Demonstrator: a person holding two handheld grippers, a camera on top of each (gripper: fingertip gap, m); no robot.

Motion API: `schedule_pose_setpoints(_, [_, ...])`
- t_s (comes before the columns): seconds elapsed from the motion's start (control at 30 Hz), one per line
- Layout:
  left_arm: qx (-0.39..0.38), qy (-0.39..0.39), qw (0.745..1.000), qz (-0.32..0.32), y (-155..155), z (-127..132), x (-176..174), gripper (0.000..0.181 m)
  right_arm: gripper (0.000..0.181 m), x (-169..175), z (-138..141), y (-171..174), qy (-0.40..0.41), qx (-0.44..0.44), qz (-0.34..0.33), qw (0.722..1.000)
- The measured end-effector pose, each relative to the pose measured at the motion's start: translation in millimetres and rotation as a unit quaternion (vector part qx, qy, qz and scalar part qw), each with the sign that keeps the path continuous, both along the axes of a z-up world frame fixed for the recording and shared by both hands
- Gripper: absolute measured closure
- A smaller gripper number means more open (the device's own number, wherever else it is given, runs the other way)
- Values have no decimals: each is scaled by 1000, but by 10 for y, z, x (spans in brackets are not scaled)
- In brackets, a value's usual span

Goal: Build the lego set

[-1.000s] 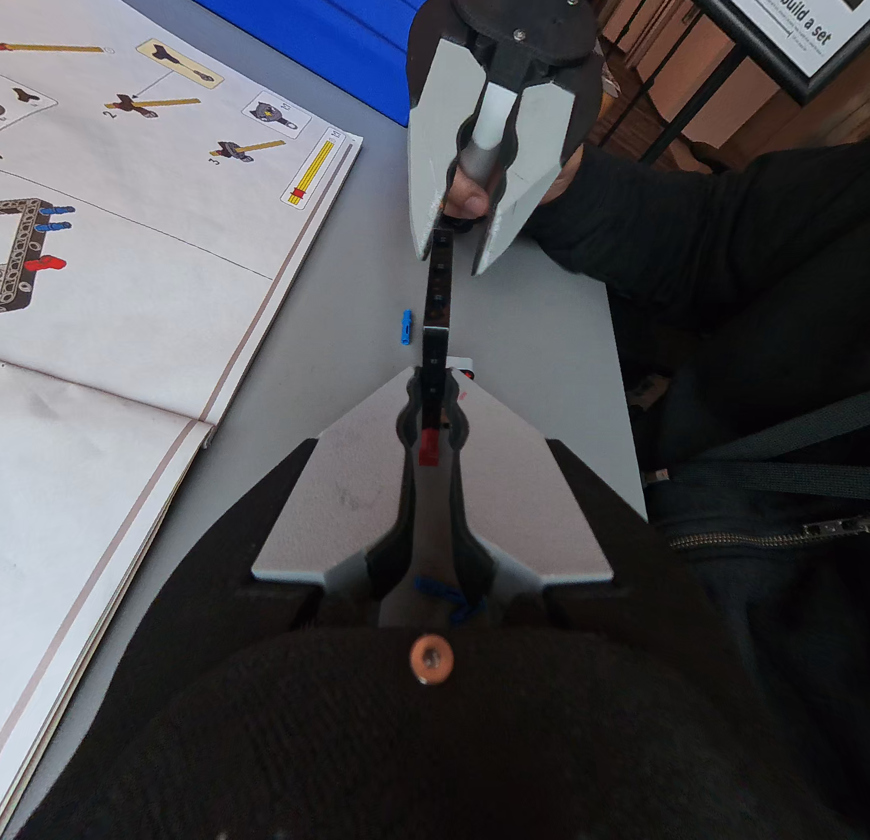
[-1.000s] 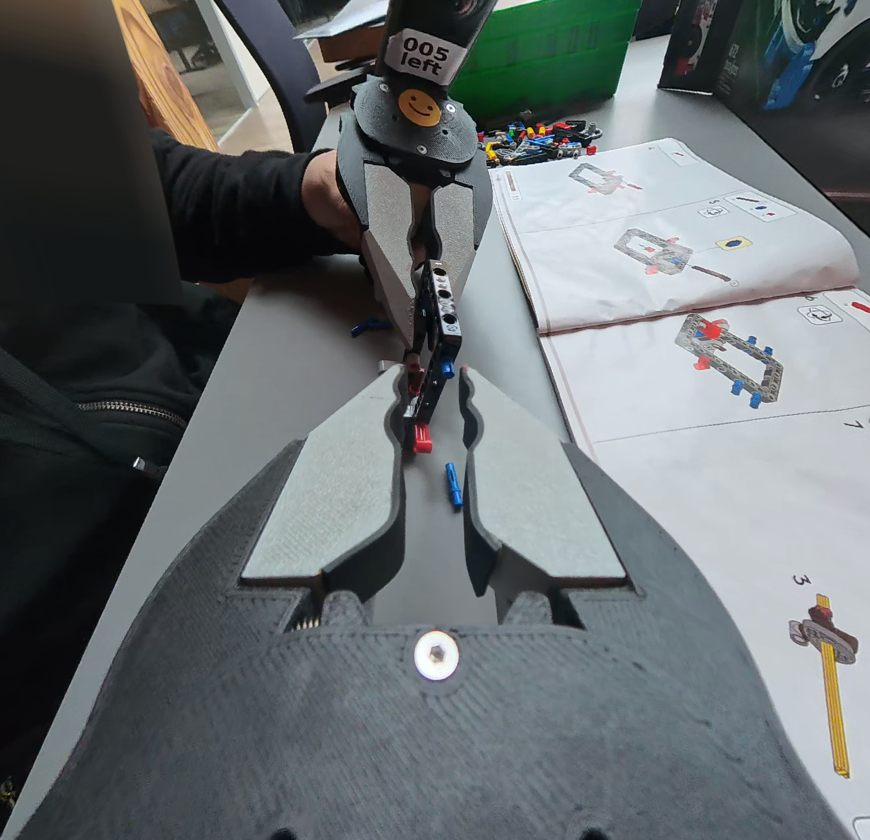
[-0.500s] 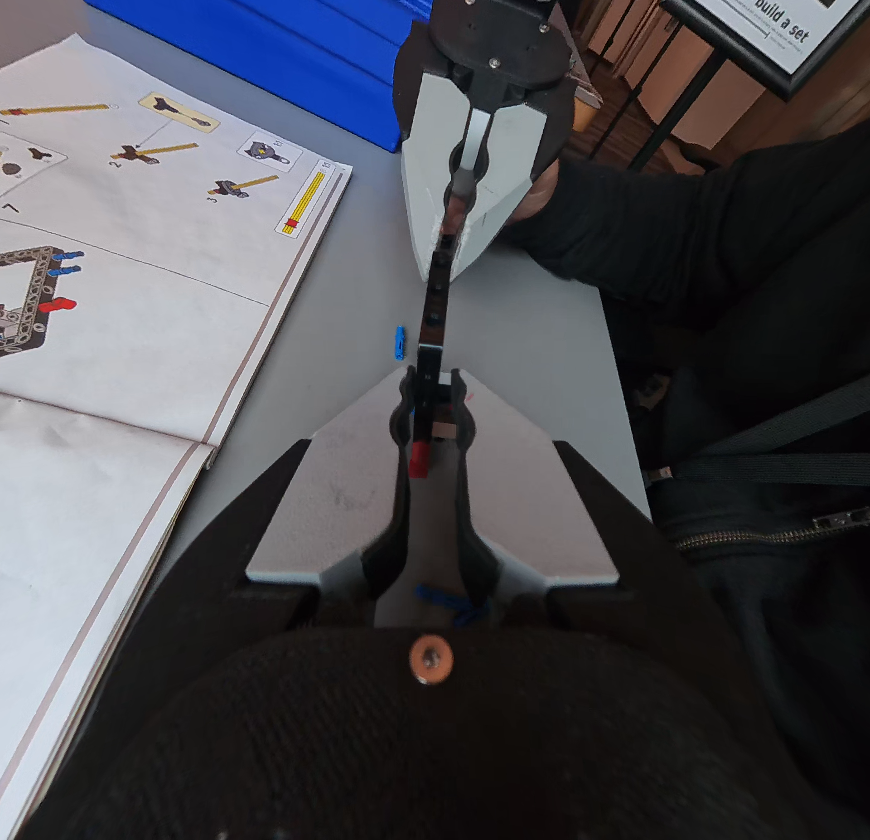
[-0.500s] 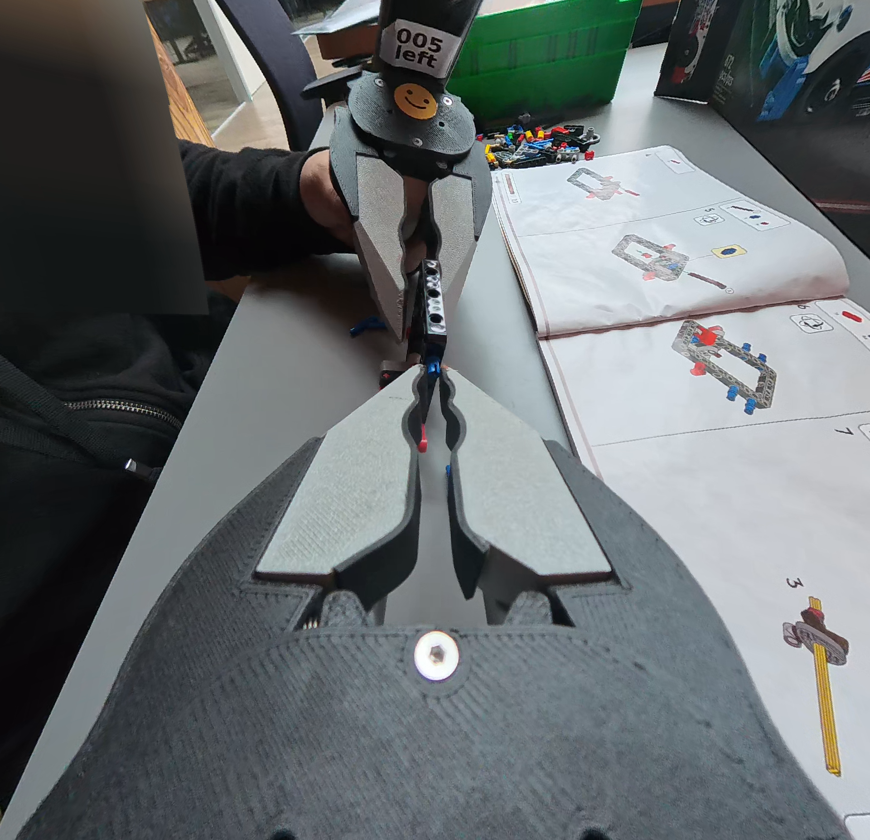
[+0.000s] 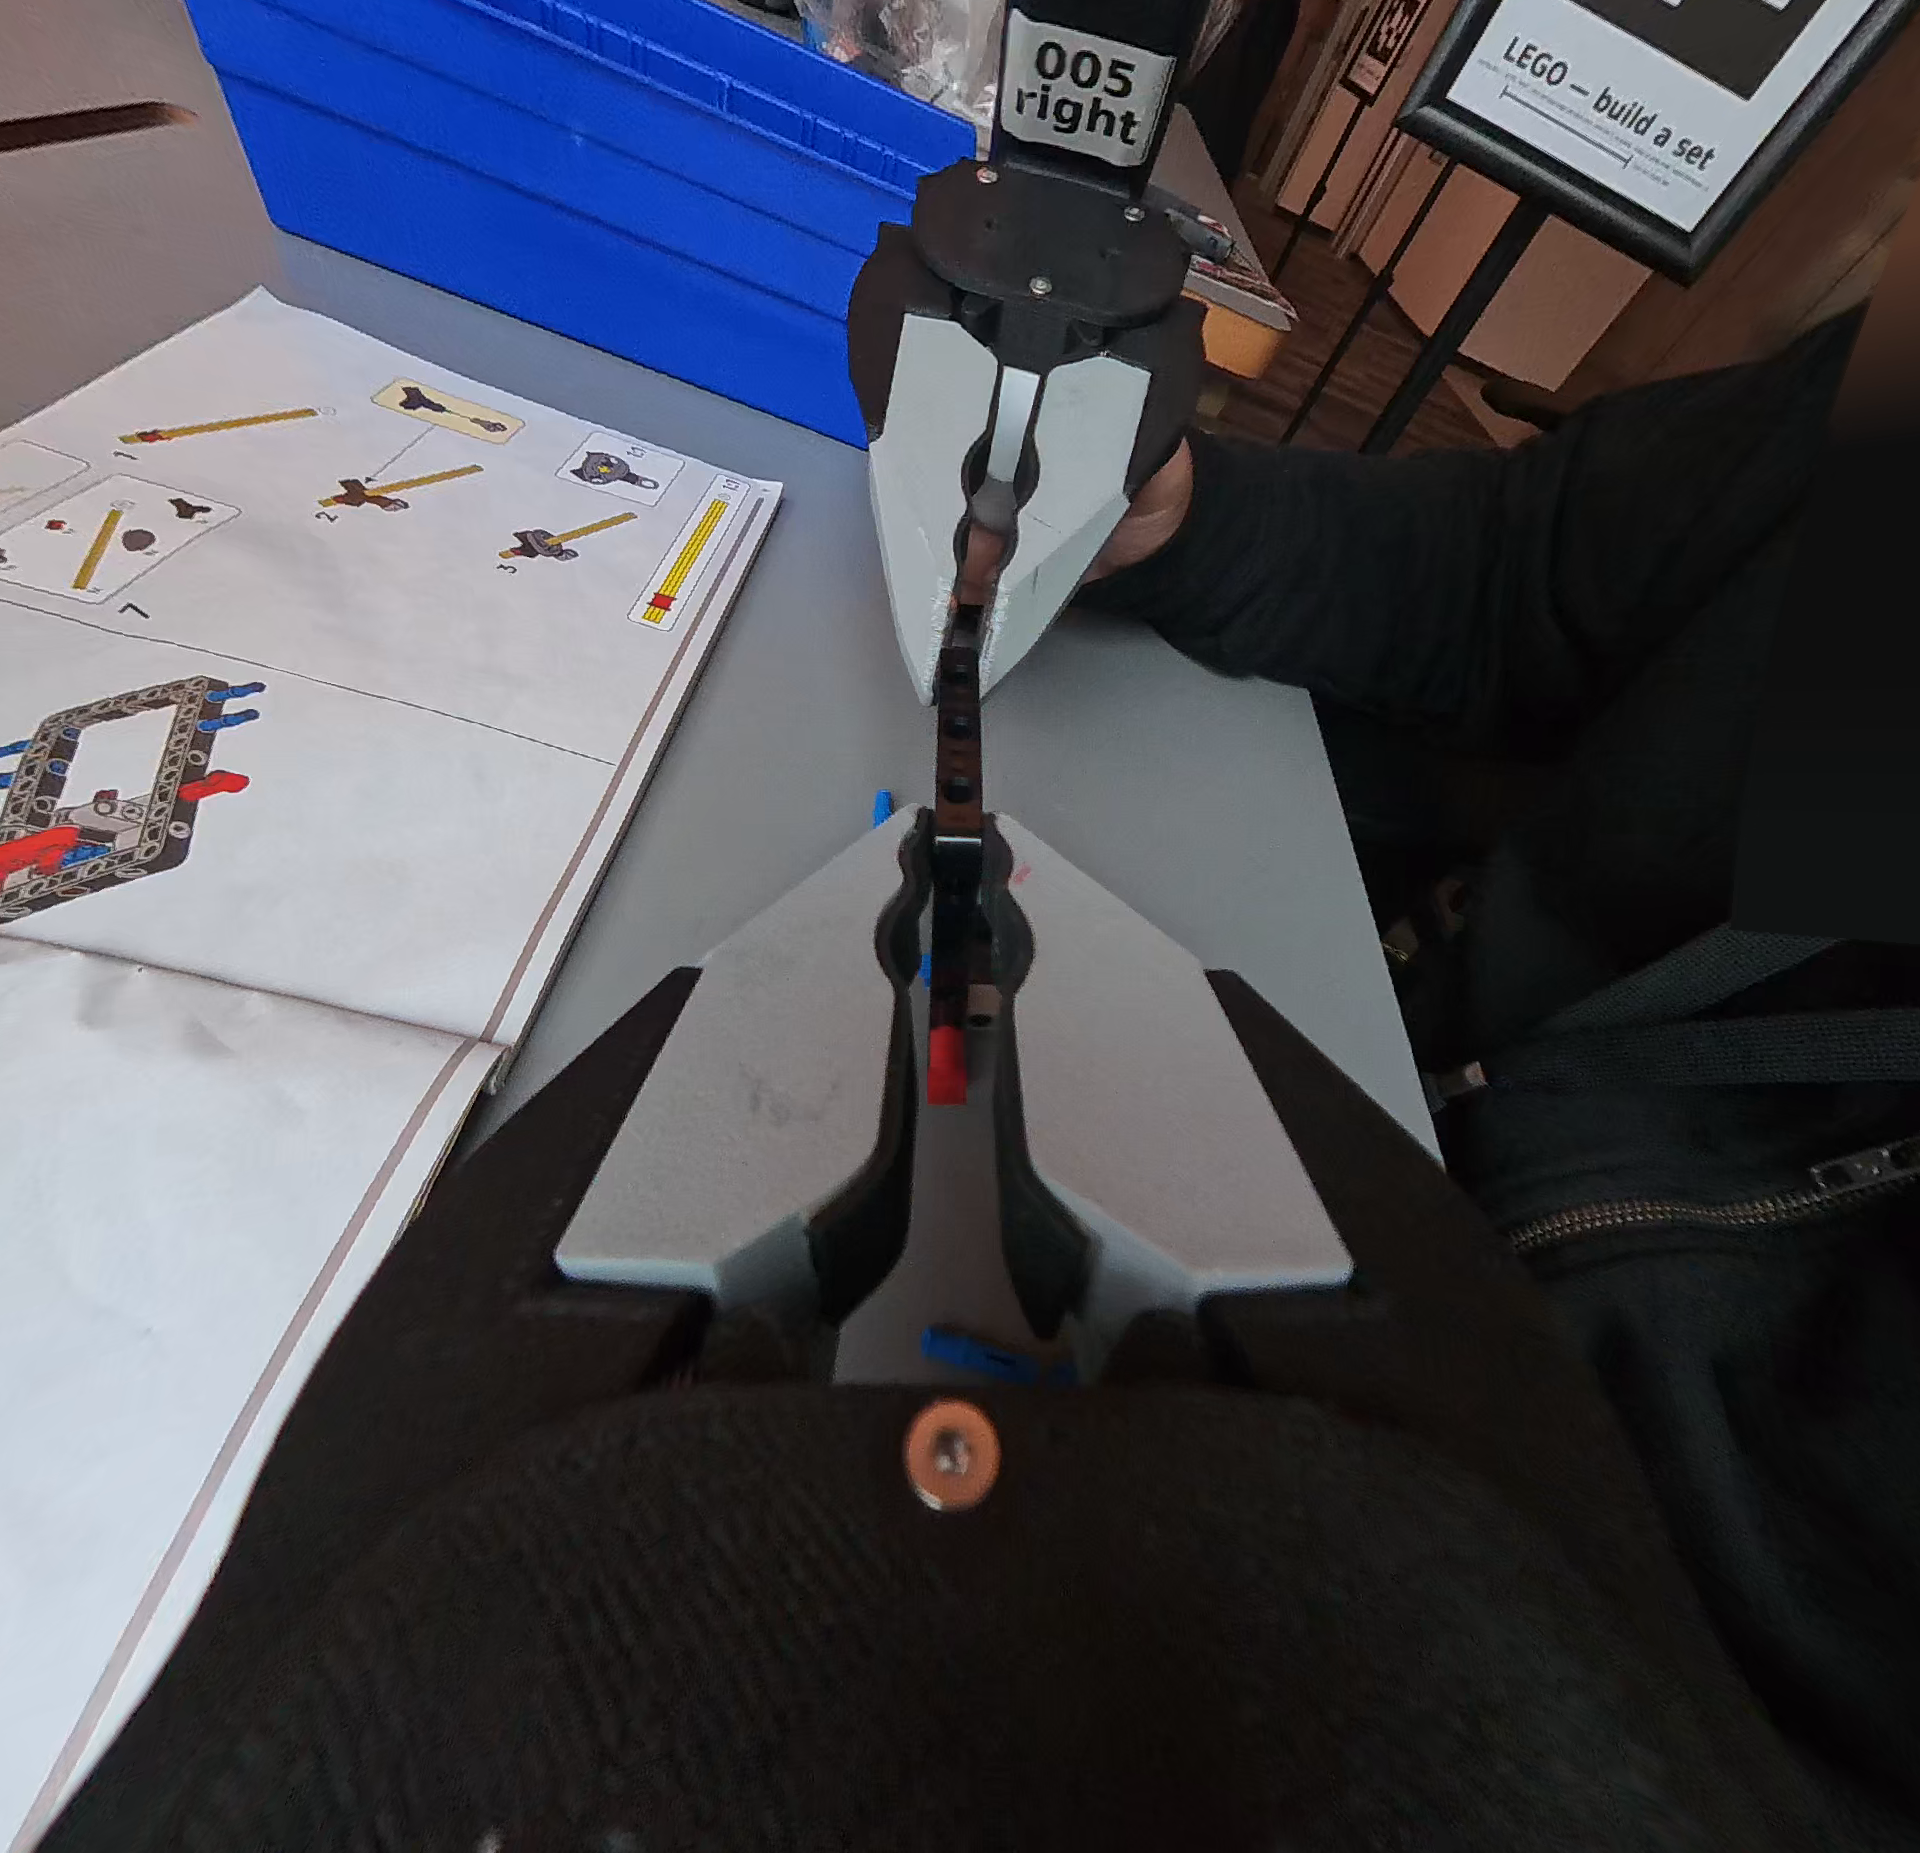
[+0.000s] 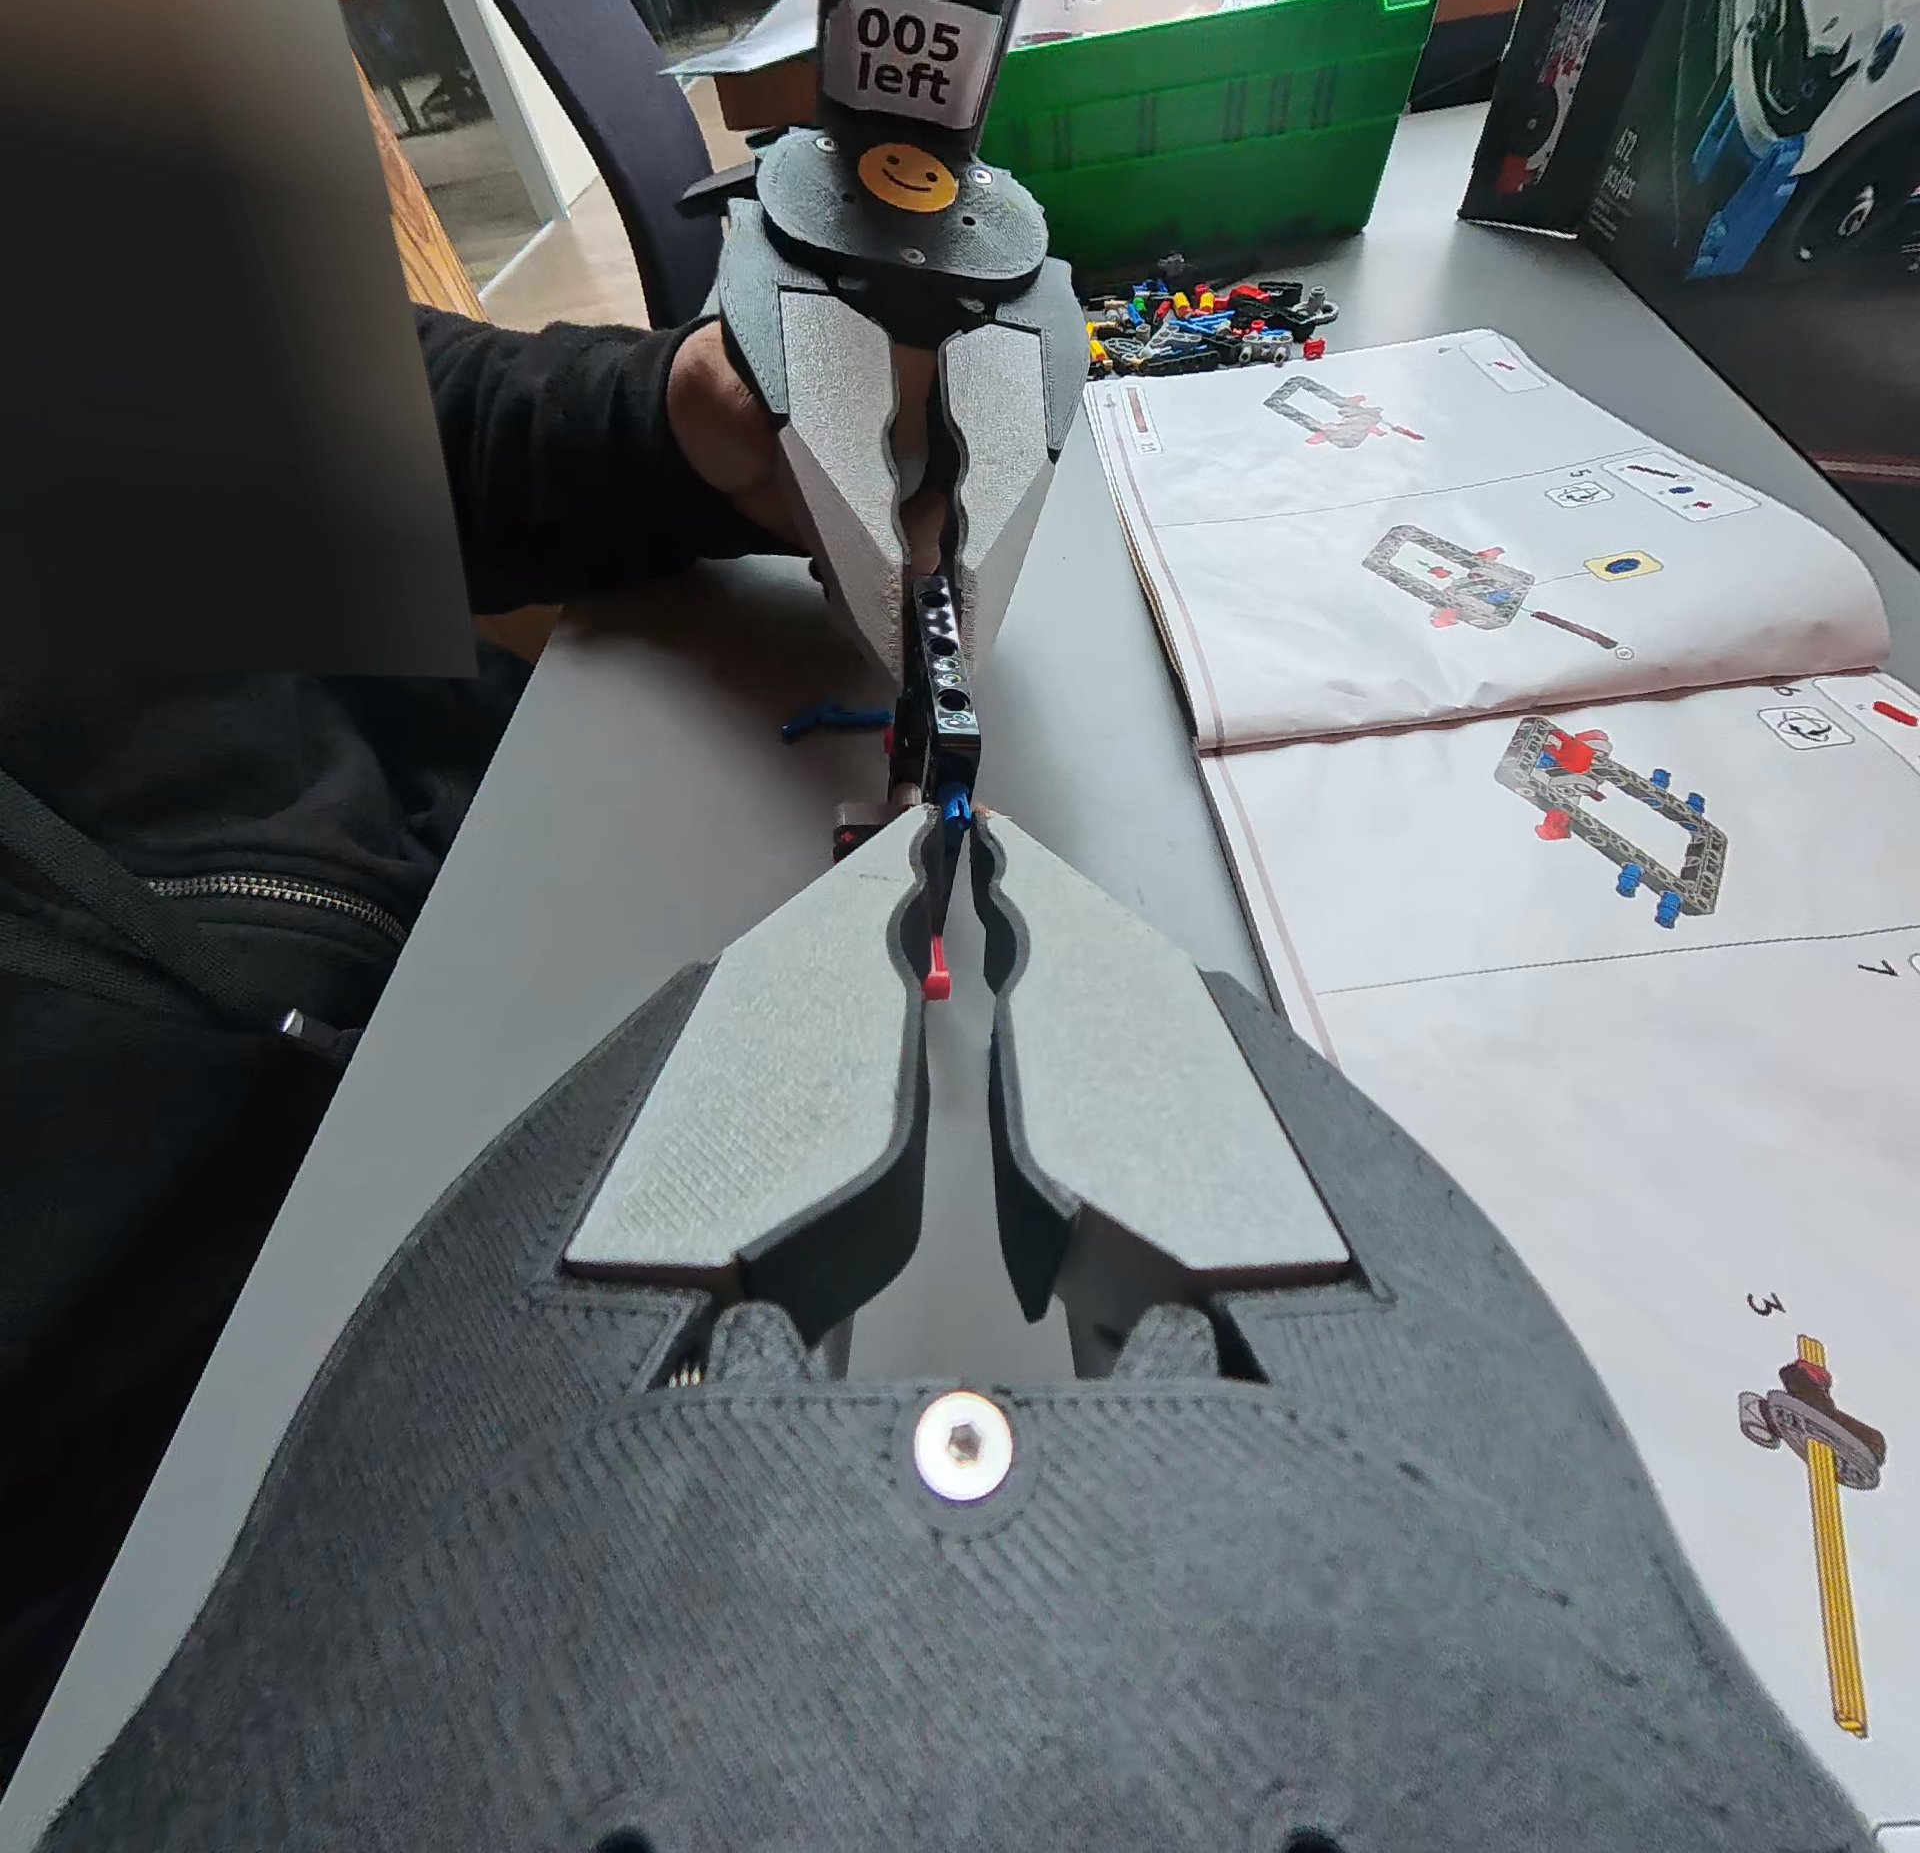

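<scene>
A black beam frame [image 5: 957, 754] with holes is held edge-on above the grey table [image 5: 1143, 764], between both grippers. My left gripper [image 5: 951, 827] is shut on its near end, where a red pin [image 5: 945, 1065] sticks out between the fingers. My right gripper [image 5: 956, 676] faces it and is shut on the far end. In the right wrist view, my right gripper [image 6: 951, 821] clamps the frame [image 6: 945, 671] by a blue pin [image 6: 954, 801] and a red pin [image 6: 937, 977], and the left gripper [image 6: 935, 650] holds the other end.
The open instruction booklet [image 5: 364, 764] [image 6: 1558, 868] lies beside the grippers. A blue bin [image 5: 540, 141] stands behind it. A green bin [image 6: 1195, 110], a pile of loose pieces [image 6: 1195, 323] and the set's box [image 6: 1714, 89] stand at the far end. Blue pins [image 5: 881, 804] [image 6: 826, 717] lie on the table. The person sits at the table's edge. My two grippers' fingertips are within a few centimetres of each other.
My right gripper has shut on the frame's free end; one second ago its fingers were apart around it. Both grippers have drawn slightly apart along the frame.
</scene>
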State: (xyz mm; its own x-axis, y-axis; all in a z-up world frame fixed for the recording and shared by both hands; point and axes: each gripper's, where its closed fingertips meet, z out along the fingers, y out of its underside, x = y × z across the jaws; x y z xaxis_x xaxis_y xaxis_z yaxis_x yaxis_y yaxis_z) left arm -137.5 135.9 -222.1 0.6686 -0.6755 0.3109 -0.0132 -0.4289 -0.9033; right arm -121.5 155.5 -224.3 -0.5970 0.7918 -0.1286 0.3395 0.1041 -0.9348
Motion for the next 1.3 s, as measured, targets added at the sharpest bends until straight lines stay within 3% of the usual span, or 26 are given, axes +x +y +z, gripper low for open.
schedule_pose_setpoints(1.3, [-17, -24, 999, -18, -29, -9, 37, 175, 171, 35, 61, -91, 9, -17, 14, 1000])
